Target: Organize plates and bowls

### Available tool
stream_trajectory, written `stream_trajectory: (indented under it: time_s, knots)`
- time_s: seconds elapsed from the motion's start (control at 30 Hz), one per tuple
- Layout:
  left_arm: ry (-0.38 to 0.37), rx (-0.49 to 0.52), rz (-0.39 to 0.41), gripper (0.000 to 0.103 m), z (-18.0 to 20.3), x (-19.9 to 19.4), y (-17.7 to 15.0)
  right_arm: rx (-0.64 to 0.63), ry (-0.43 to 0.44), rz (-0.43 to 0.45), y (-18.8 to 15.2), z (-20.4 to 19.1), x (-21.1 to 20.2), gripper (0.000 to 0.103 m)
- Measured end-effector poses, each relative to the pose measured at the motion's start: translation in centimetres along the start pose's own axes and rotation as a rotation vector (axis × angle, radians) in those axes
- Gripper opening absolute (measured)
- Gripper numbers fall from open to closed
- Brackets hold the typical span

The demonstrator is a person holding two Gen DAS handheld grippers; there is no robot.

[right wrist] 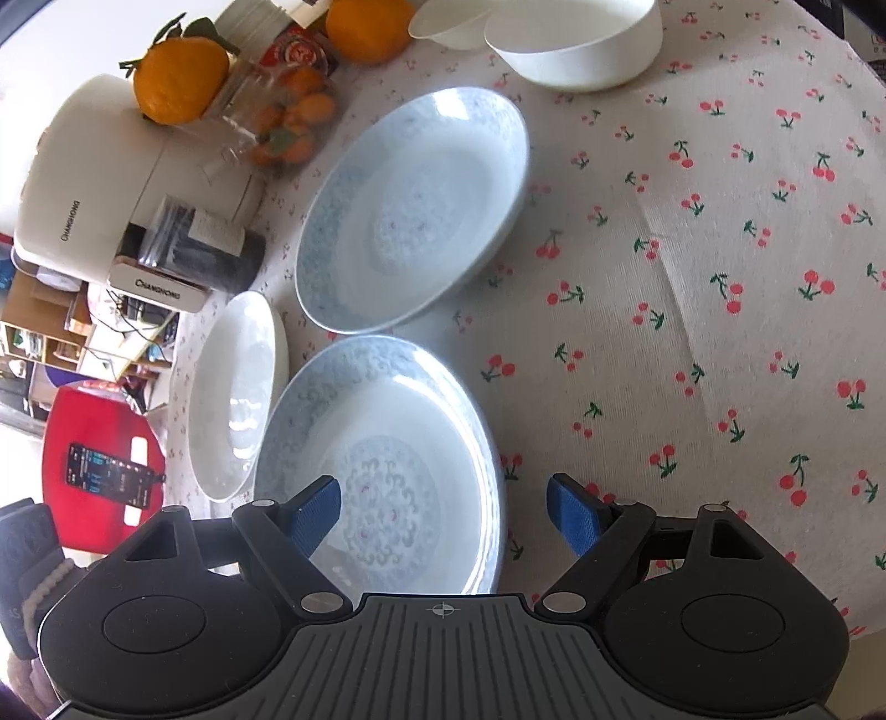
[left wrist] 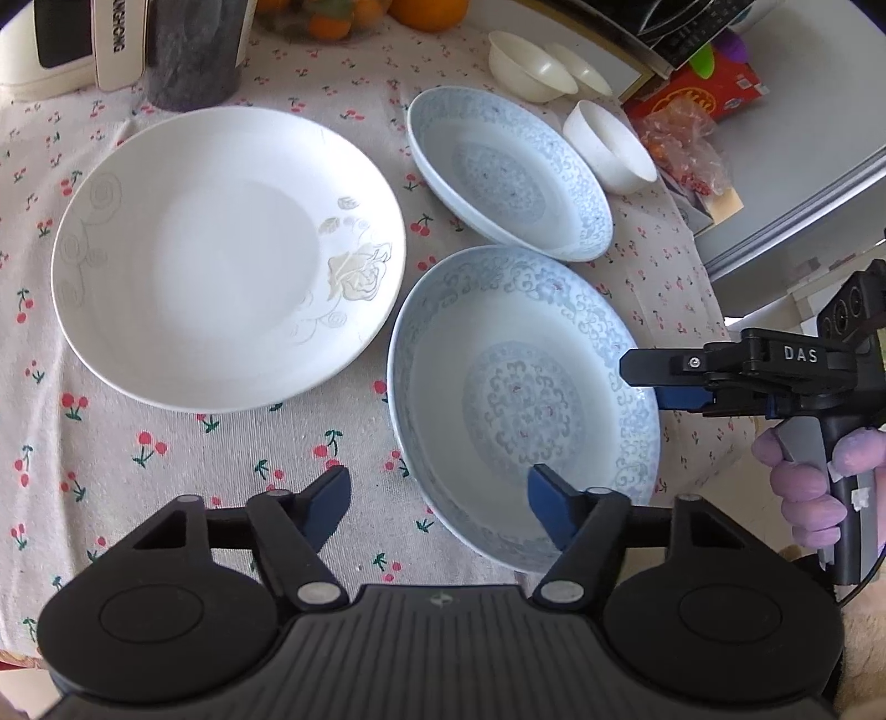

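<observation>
A near blue-patterned plate (left wrist: 520, 399) lies on the cherry-print tablecloth (left wrist: 166, 459); it also shows in the right wrist view (right wrist: 387, 459). A second blue plate (left wrist: 509, 171) (right wrist: 412, 210) lies behind it. A large white rose plate (left wrist: 227, 255) (right wrist: 235, 393) lies to the left. Small white bowls (left wrist: 609, 147) (left wrist: 531, 66) (right wrist: 576, 44) stand at the far side. My left gripper (left wrist: 437, 493) is open, its jaws astride the near plate's front-left rim. My right gripper (right wrist: 443, 512) is open, astride that plate's right rim; it also shows in the left wrist view (left wrist: 659, 382).
A white appliance (right wrist: 83, 183), a dark container (left wrist: 194, 55), oranges (right wrist: 177, 77) and a clear box of small fruit (right wrist: 288, 122) crowd the table's far edge. A red packet (left wrist: 703, 94) and plastic bag (left wrist: 681, 149) lie beyond the bowls. A red stool (right wrist: 99, 471) stands beside the table.
</observation>
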State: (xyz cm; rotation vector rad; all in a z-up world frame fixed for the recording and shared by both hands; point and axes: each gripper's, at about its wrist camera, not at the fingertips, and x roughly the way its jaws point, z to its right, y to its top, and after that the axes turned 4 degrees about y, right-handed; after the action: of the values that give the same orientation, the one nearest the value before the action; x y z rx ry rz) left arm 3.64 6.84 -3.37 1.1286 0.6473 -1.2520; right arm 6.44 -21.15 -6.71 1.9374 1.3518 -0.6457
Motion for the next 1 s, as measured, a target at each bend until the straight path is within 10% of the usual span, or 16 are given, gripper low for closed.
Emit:
stream_trajectory:
  time_s: [0.17,0.5,1.0]
  knots:
    - [-0.004,-0.025,-0.017,0.046,-0.34,0.51,-0.10,0.009,0.008,0.000,0.00,0.22,0.03,0.083]
    - [-0.006,-0.020,-0.030,0.014,-0.47,0.98,-0.32,0.008,-0.016,-0.003,-0.25,0.37,0.22,0.036]
    - [0.003,0.008,0.005,0.014,-0.06,0.06,-0.38,-0.080,-0.064,0.020,-0.44,-0.62,-0.33,0.018]
